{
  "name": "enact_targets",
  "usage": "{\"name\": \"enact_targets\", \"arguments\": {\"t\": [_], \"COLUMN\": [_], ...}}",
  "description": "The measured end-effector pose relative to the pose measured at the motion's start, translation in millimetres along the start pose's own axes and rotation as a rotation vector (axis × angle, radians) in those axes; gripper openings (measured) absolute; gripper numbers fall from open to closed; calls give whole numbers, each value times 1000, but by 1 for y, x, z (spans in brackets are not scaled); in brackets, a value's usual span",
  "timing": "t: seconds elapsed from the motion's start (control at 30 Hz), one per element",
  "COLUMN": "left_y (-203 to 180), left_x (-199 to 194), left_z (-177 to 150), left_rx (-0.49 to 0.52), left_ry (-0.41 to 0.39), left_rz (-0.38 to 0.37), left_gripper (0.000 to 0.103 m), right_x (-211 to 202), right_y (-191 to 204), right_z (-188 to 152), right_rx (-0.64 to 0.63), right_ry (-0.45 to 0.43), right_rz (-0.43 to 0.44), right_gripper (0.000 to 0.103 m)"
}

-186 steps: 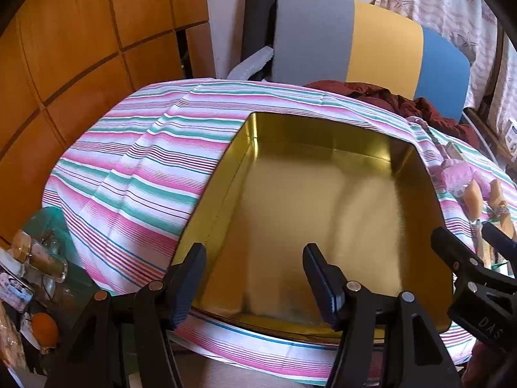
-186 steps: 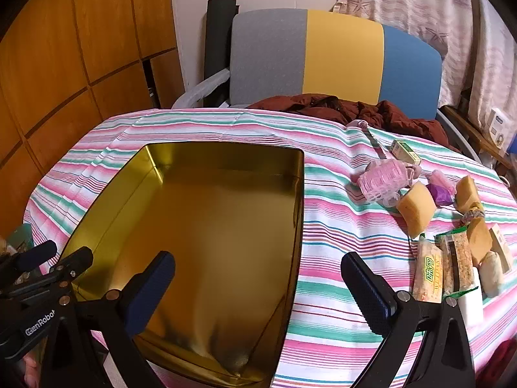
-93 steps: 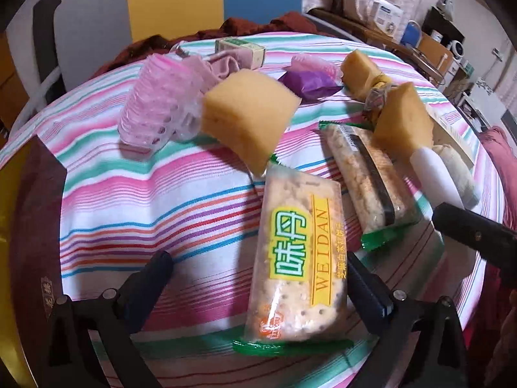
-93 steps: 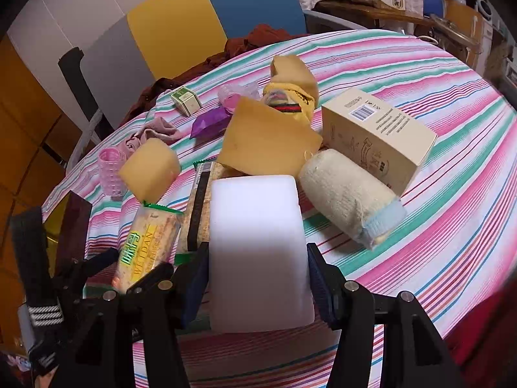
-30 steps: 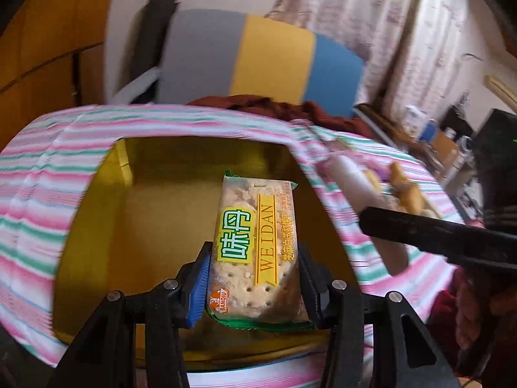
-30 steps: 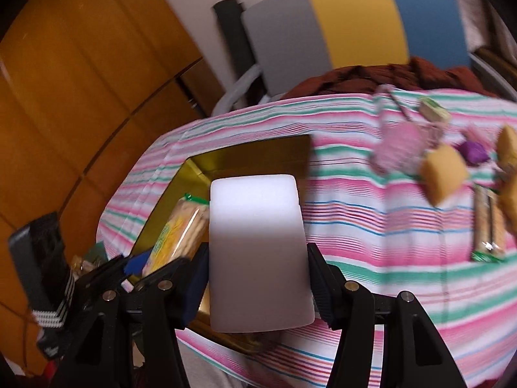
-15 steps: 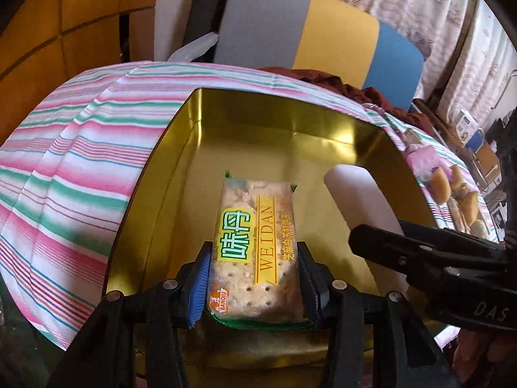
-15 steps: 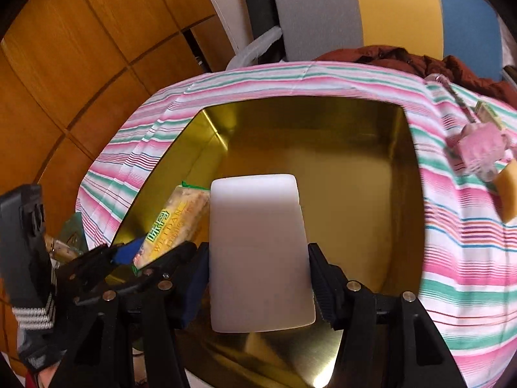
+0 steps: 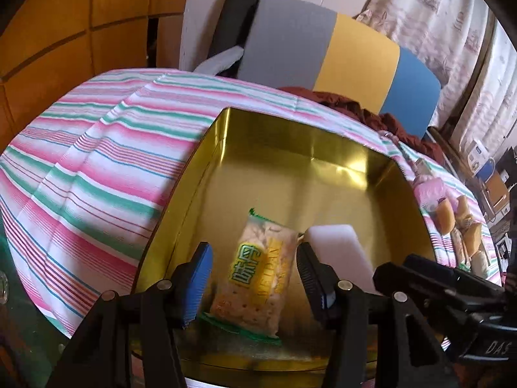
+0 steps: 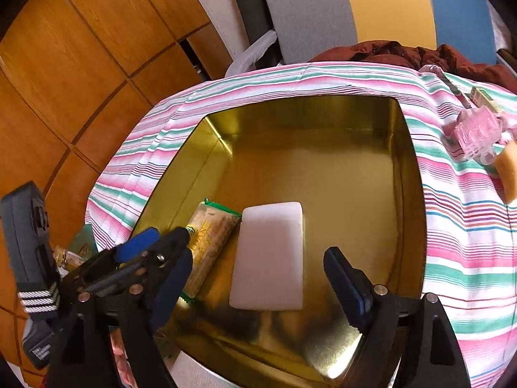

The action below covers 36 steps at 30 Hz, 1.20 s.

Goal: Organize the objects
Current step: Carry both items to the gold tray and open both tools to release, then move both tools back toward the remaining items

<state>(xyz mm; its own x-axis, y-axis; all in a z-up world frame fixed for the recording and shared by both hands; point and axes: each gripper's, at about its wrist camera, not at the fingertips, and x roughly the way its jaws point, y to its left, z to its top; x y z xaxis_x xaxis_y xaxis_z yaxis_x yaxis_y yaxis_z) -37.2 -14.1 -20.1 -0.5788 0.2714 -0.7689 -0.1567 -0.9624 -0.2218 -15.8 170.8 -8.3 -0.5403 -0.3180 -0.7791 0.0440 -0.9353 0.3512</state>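
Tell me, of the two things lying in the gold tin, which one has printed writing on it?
The cracker packet, a clear wrapper with green and yellow lettering, lying nearer the gold tin's left wall. The white block beside it is plain, with no print at all.

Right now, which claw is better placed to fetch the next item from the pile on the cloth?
Right, probably. The right claw is opening, clear of the white block in the tin, nearest the pink holder. The left claw straddles the cracker pack farther away.
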Motion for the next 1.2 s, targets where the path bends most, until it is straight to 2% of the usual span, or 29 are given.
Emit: {"name": "enact_targets", "arguments": {"t": [0.17,0.37,0.57,1.0,1.2], "left_y": [-10,-27,-51,-93,-123], "left_x": [-7,-10,-16,-28,-36], "left_z": [0,-4,-10,-27,-29], "left_rx": [16,34,70,129,209], "left_ry": [-22,-15,-19,-20,-27], "left_rz": [-14,-57,-115,-209,-233], "left_gripper": [55,55,55,55,55], "right_x": [-16,-49,-78,-107,-130], "right_y": [0,-16,-54,-137,-196], "right_z": [-1,1,0,-19,-26], "right_rx": [-17,-22,41,146,229], "right_ry": [-31,-96,-132,-130,-125], "right_rz": [-8,-62,-124,-248,-327], "right_gripper": [87,90,92,92,92]}}
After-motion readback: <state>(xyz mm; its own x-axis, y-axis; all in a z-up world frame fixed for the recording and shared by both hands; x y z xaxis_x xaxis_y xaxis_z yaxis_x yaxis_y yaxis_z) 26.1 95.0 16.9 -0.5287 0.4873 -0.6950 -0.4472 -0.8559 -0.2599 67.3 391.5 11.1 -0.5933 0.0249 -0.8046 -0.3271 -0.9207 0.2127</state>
